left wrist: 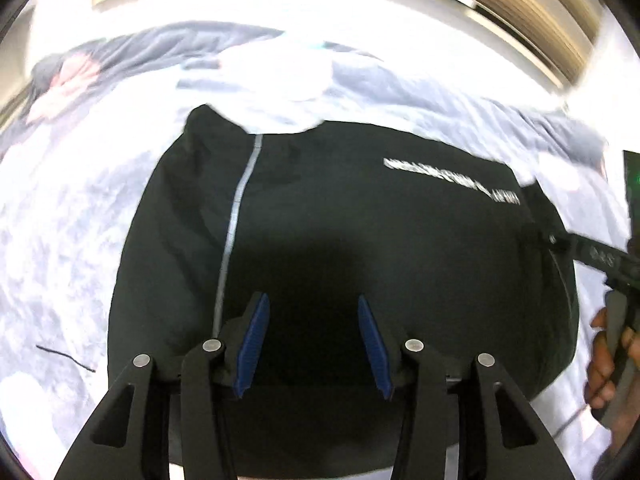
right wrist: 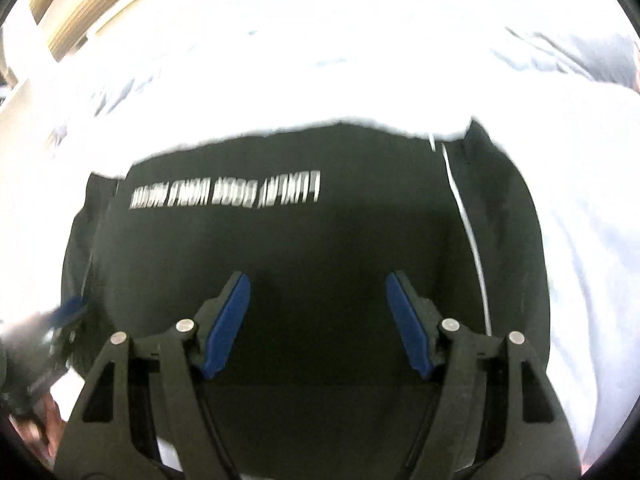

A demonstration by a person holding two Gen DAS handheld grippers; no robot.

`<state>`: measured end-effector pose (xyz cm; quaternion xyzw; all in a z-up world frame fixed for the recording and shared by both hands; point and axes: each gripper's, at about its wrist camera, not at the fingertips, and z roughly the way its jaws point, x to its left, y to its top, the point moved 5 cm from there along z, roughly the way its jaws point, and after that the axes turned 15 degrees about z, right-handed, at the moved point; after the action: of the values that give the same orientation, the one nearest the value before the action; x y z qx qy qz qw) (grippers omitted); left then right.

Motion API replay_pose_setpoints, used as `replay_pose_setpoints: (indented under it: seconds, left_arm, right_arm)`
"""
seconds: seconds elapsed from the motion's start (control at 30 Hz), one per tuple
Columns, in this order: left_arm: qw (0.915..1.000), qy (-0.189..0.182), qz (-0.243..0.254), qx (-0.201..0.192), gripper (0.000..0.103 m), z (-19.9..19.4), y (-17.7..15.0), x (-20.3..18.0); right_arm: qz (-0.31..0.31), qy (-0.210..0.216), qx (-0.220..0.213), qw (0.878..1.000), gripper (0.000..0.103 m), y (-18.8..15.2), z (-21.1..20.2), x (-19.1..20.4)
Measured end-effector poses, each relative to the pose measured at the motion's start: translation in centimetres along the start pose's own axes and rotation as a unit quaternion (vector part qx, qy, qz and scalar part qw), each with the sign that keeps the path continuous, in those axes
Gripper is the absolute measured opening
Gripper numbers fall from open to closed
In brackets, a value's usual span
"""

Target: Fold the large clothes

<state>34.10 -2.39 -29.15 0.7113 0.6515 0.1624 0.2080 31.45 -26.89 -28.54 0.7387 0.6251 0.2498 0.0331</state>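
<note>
A large black garment [left wrist: 360, 220] with a grey stripe and a line of white lettering lies flat on a pale bed sheet [left wrist: 60, 220]. It fills the right wrist view [right wrist: 300, 240] too. My left gripper [left wrist: 312, 300] is open and empty just above the garment's near part. My right gripper [right wrist: 318, 280] is open and empty over the garment's near part. The right gripper also shows at the right edge of the left wrist view [left wrist: 556, 240], at the garment's side edge. The left gripper shows blurred at the left edge of the right wrist view [right wrist: 68, 312].
Other clothes, grey and pink [left wrist: 80, 76], lie bunched at the far side of the bed. A wooden slatted headboard [left wrist: 540, 20] runs along the back. A thin dark thread [left wrist: 64, 358] lies on the sheet at the left.
</note>
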Motion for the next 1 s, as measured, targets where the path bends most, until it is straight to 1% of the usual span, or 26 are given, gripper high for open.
replay_pose_setpoints:
  seconds: [0.07,0.1,0.13,0.2,0.27,0.33,0.43,0.57,0.67,0.73,0.83,0.87,0.93,0.97,1.0]
  left_arm:
    - [0.9996,0.009,-0.009,0.027,0.049,1.4,-0.3,1.2]
    - [0.9994,-0.003,-0.011,0.032,0.049,2.0,-0.7,1.1]
    - [0.9994,-0.016,-0.014,0.029,0.049,2.2,-0.9,1.3]
    - [0.9991,-0.031,-0.012,0.026,0.049,2.1,-1.0,1.6]
    - [0.9989,-0.04,-0.01,0.02,0.049,1.4,-1.2,1.8]
    - [0.9987,-0.049,-0.01,0.014,0.049,0.7,-1.4,2.2]
    - [0.9996,-0.021,-0.004,0.016,0.049,-0.6,-2.0,2.8]
    - [1.0,-0.005,-0.003,-0.004,0.049,-3.2,-2.5,4.9]
    - [0.9999,-0.005,-0.012,-0.005,0.049,-4.2,-2.8,7.8]
    - [0.9995,-0.016,-0.026,-0.006,0.049,-4.1,-3.2,9.8]
    - [0.9964,-0.048,-0.07,-0.003,0.05,-4.4,-3.9,12.4]
    - [0.9942,-0.063,-0.087,-0.003,0.051,-4.1,-4.1,13.3]
    - [0.9892,-0.089,-0.116,0.005,0.059,-2.9,-4.5,14.7]
    - [0.9868,-0.102,-0.126,0.01,0.059,-2.4,-4.8,14.9]
    - [0.9829,-0.123,-0.136,0.014,0.059,-1.7,-5.1,15.2]
  right_arm:
    - [0.038,-0.008,0.044,0.998,0.07,1.9,3.9,-1.4]
    - [0.051,-0.008,0.066,0.996,0.073,2.4,5.7,-2.1]
    - [0.055,-0.008,0.077,0.995,0.077,2.6,6.6,-2.4]
    - [0.049,-0.011,0.077,0.996,0.079,2.8,7.0,-2.6]
    - [0.04,-0.002,0.069,0.997,0.079,2.7,6.0,-2.5]
    - [0.048,0.018,0.064,0.997,0.079,1.5,4.3,-2.3]
    - [0.058,0.028,0.051,0.997,0.079,0.4,1.7,-3.7]
    - [0.07,0.034,0.021,0.997,0.08,-1.3,-2.8,-6.2]
    - [0.069,0.014,0.001,0.997,0.082,-2.7,-5.5,-8.8]
    - [0.07,-0.003,-0.002,0.998,0.085,-3.5,-6.2,-10.3]
    - [0.088,-0.007,0.015,0.996,0.086,-4.6,-6.0,-12.8]
    - [0.095,-0.007,0.021,0.995,0.086,-5.0,-5.7,-13.6]
    - [0.11,-0.005,0.035,0.993,0.087,-5.7,-5.0,-15.1]
    - [0.117,0.001,0.043,0.992,0.087,-6.1,-4.9,-16.0]
    - [0.125,0.007,0.051,0.991,0.087,-6.3,-4.4,-16.4]
